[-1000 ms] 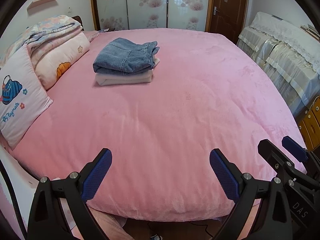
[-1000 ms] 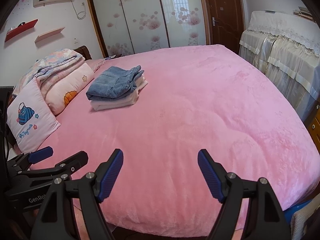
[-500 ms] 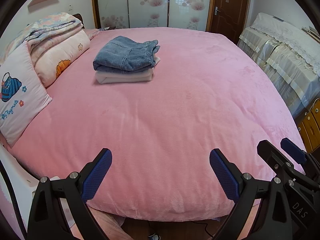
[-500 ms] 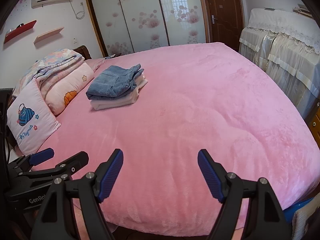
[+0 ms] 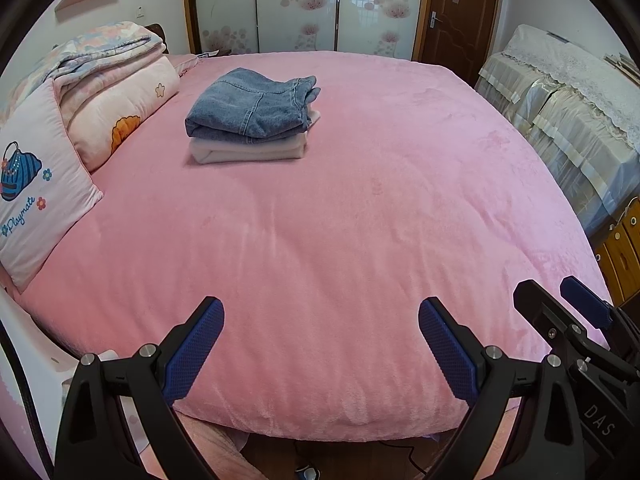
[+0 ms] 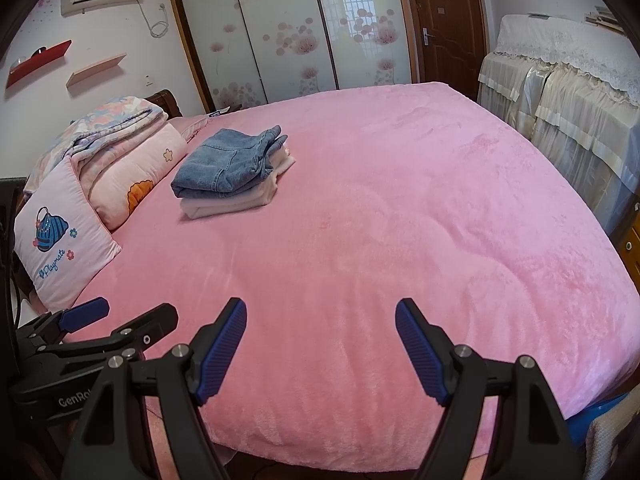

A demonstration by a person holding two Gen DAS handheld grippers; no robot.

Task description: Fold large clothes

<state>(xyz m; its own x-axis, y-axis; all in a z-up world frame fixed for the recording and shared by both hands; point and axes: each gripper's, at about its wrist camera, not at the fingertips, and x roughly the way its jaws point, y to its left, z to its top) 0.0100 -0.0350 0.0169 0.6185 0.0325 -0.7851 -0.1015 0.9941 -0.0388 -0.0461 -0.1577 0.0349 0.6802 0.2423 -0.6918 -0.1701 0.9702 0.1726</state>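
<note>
1. Bed (image 5: 360,240): one, covered by a single pink plush blanket with a soft, fuzzy nap; the surface is smooth and rounded at the near edge.
2. Wardrobe (image 6: 280,32): one, with three sliding frosted panels printed with pink flowers.
3. Bedding at the head end, left: one folded floral quilt (image 5: 100,48), one long pale-pink pillow (image 5: 120,116) with an orange print, and one square pink cushion (image 5: 36,196) with a blue bag motif.
4. Folded clothes: two, stacked near the head of the bed beside the pillow. The blue denim jeans (image 5: 252,106) lie on top of a cream garment (image 5: 248,151); both form flat rectangular bundles.
5. Left gripper (image 5: 320,338): one, black frame, two blue ribbed pads spread wide apart, nothing between them, above the near bed edge.
6. Right gripper (image 6: 320,340): one, same build, pads likewise wide apart and empty.
</note>
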